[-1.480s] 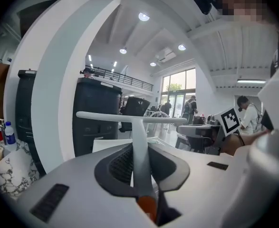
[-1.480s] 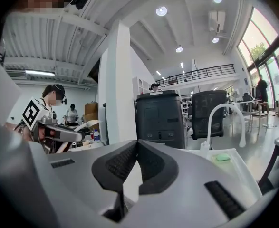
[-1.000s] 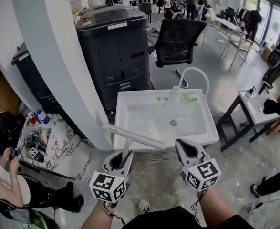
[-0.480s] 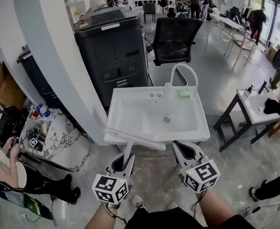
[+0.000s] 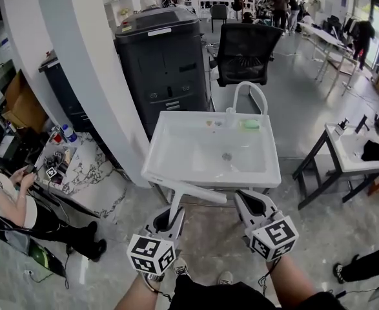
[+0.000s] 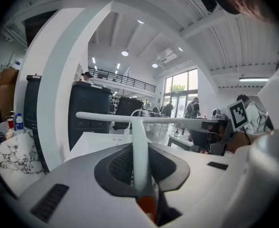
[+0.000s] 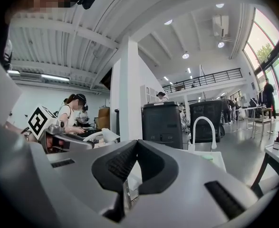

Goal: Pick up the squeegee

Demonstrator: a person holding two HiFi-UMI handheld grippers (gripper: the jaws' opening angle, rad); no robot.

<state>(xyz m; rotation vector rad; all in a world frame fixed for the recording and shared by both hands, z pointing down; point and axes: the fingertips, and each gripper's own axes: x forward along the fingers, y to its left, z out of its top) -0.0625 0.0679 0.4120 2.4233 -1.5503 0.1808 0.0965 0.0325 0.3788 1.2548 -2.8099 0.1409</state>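
Holding the squeegee (image 5: 188, 190) by its handle, the left gripper (image 5: 170, 215) is keeping its jaws clamped, with the blade lying crosswise over the near rim of the sink (image 5: 266, 178) in the head view. The right gripper (image 5: 246, 199) is hanging alongside, jaws together and empty. Since a second ago both are standing squarer to the sink with the grip unaltered, so the pickup is looking complete.

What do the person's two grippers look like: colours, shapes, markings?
The left gripper and right gripper have light grey shells, black ribbed jaw pads tapering forward. Each carries a white cube with black square markers. Thin dark cables trail at the wrists; no sleeves.
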